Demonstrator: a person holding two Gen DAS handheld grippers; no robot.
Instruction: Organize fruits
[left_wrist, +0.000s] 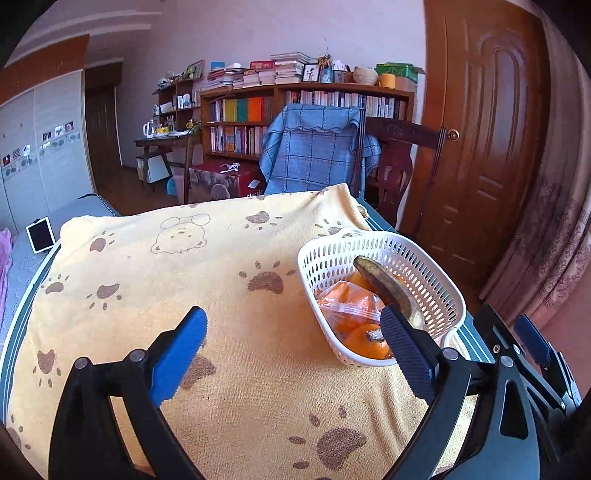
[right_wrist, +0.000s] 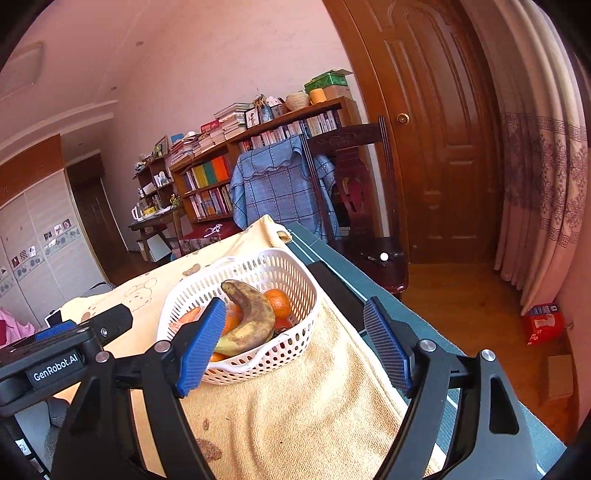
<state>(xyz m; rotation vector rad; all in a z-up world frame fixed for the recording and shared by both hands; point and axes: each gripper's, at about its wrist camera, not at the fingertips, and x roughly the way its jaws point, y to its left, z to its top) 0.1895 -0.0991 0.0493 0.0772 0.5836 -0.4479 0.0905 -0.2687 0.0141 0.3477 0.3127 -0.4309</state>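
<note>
1. The left hand-held gripper (left_wrist: 295, 343) has its two blue-padded fingers spread wide over the yellow paw-print towel (left_wrist: 229, 266), with nothing between them. Its right-side finger (left_wrist: 406, 350) overlaps the near end of the basket in the left wrist view; contact cannot be judged.
2. The right hand-held gripper (right_wrist: 295, 343) is also spread, nothing pinched. The near rim of the white basket (right_wrist: 295, 266) sits between its fingers in the right wrist view, but the pads stand clear of it.
3. The white slotted basket (left_wrist: 436, 280) rests on the towel near the worktop's right edge, toward the far right corner.
4. A brown-spotted banana (right_wrist: 255, 314) lies on top of the other fruit inside. It is curved, with its long axis running along the basket's length from the far end to the near end; the far end is raised and dark.
5. Under and beside the banana are oranges (right_wrist: 279, 301), and a clear plastic bag (left_wrist: 347, 302) holding orange pieces; what these are is hard to tell. A persimmon-like fruit with a dried calyx (left_wrist: 369, 338) sits at the near end.
6. Part of the basket's contents is hidden by the banana and by the fingers.
7. The worktop (right_wrist: 351, 266) shows a dark green edge beside the towel.
8. Beyond it stand a chair draped in blue checked cloth (left_wrist: 317, 147), a bookshelf (left_wrist: 240, 122) and a wooden door (left_wrist: 491, 129).
</note>
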